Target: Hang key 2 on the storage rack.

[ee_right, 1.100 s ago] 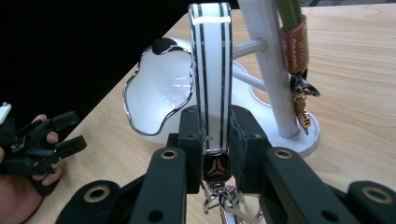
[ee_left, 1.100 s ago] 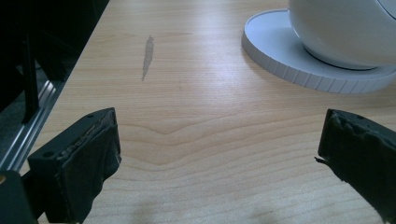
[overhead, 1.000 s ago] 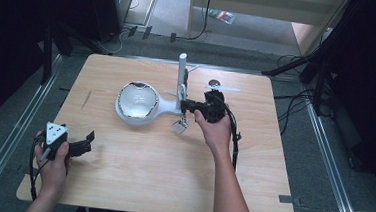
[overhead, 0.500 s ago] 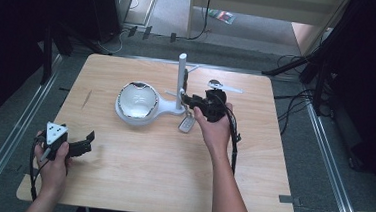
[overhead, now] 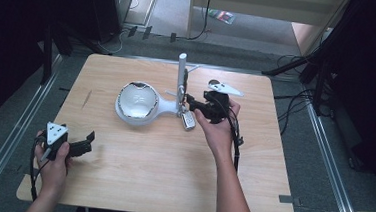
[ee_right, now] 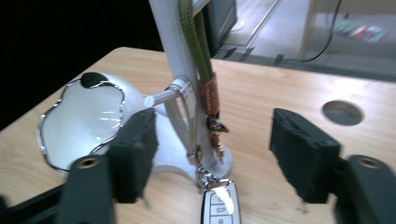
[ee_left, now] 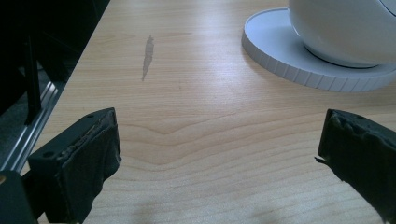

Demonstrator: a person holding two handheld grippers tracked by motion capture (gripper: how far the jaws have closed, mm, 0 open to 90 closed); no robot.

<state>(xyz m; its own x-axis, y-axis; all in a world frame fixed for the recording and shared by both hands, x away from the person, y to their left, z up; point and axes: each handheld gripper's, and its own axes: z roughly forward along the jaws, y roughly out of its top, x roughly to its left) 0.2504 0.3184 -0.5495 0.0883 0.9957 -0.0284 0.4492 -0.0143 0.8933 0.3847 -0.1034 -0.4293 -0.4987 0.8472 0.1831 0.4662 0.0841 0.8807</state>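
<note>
A white stand point(overhead: 181, 74) with an upright post rises beside a white bowl point(overhead: 137, 101) with a silver rim. A green lanyard point(ee_right: 195, 42) hangs down the post point(ee_right: 172, 51), ending in a copper clasp point(ee_right: 210, 95) and a car key fob point(ee_right: 218, 206) that lies at the stand's foot point(overhead: 188, 120). My right gripper point(overhead: 192, 105) is level just right of the post, open; its jaws have just been opening and the clasp hangs between them untouched point(ee_right: 217, 156). My left gripper point(overhead: 87, 142) rests open at the table's front left, nothing between its pads point(ee_left: 224, 158).
The bowl's round base point(ee_left: 299, 70) lies ahead of my left gripper. A round hole point(ee_right: 342, 112) sits in the wooden tabletop point(overhead: 161, 174) right of the stand. Metal rails run along both sides of the table, and cables lie on the floor behind it.
My right gripper's jaws have parted and let go of the lanyard's end. The key fob has shifted a little toward the stand's foot. My left hand has kept still.
</note>
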